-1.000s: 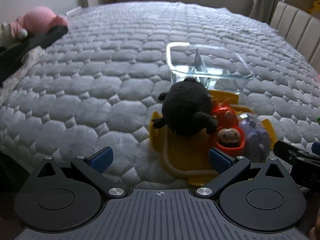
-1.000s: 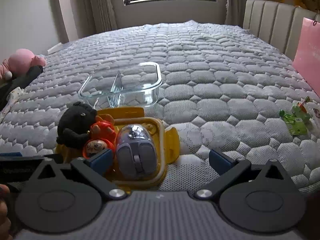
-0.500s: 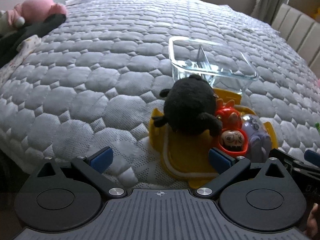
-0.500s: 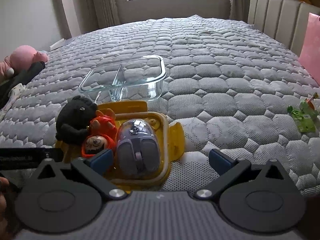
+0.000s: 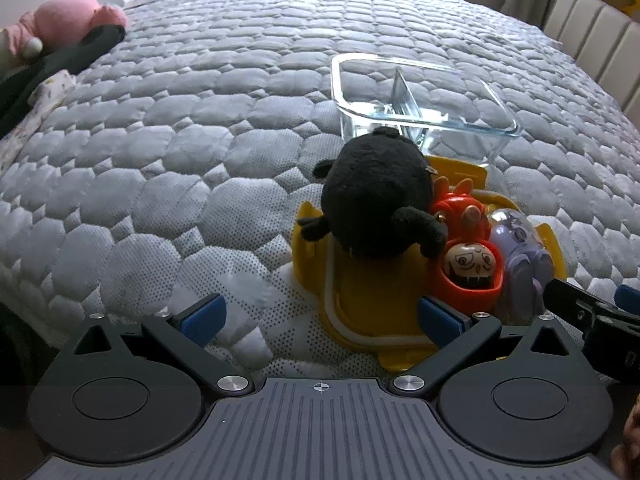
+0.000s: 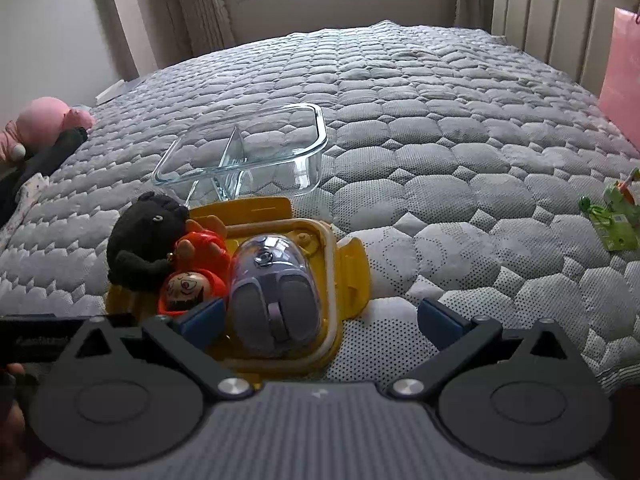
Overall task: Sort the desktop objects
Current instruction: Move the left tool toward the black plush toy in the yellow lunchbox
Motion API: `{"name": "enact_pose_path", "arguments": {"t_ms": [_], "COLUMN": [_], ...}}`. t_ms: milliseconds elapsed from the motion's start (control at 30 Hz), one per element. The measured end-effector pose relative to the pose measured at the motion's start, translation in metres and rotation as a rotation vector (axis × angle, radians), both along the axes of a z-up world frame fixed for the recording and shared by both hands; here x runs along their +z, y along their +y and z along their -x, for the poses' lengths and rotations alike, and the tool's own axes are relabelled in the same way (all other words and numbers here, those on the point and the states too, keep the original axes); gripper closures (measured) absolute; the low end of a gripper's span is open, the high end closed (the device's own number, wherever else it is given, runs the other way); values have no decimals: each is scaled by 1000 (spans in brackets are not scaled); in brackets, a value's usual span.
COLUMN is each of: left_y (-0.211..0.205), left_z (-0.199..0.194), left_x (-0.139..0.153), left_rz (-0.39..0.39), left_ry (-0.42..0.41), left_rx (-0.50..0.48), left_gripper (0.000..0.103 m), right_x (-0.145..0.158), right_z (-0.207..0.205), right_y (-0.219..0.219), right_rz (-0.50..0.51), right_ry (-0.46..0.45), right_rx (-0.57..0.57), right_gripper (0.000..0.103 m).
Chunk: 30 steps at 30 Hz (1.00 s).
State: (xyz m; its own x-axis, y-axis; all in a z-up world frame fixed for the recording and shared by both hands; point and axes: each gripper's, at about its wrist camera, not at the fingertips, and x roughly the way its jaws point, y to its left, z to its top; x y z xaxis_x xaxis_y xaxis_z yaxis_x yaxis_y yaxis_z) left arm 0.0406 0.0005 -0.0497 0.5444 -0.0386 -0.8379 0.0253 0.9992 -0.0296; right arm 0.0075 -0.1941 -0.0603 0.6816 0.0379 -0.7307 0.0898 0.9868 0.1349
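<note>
A yellow lid (image 5: 372, 312) (image 6: 348, 264) lies on the grey quilted bed. On it sit a black plush toy (image 5: 380, 196) (image 6: 144, 236), a red doll figure (image 5: 468, 256) (image 6: 196, 268) and a purple computer mouse (image 5: 520, 256) (image 6: 276, 284). A clear glass divided container (image 5: 420, 96) (image 6: 248, 152) stands empty just behind the lid. My left gripper (image 5: 320, 316) is open and empty, low at the lid's near left edge. My right gripper (image 6: 320, 316) is open and empty, its left finger (image 6: 200, 316) beside the mouse.
A pink plush toy (image 5: 64, 20) (image 6: 44, 120) and dark cloth (image 5: 60, 60) lie at the bed's far left. A green packet (image 6: 612, 216) lies at the right, a pink bag (image 6: 620, 76) and padded headboard (image 6: 552, 12) behind it. The bed edge runs near both grippers.
Both grippers have moved slightly forward and down toward the lid, so the toys and mouse look larger. The objects themselves have not moved. Both grippers stay open.
</note>
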Motion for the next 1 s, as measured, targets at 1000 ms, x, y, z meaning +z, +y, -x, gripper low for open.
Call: {"name": "enact_pose_path", "arguments": {"t_ms": [1000], "left_y": [-6], "left_z": [-8], "left_x": [-5], "left_rz": [-6], "left_ry": [18], "left_rx": [-22], "left_gripper": [0], "right_x": [-5], "right_z": [-10], "right_y": [4], "right_rz": [-9], "right_ry": [22], "right_rx": [47], "right_gripper": [8]}}
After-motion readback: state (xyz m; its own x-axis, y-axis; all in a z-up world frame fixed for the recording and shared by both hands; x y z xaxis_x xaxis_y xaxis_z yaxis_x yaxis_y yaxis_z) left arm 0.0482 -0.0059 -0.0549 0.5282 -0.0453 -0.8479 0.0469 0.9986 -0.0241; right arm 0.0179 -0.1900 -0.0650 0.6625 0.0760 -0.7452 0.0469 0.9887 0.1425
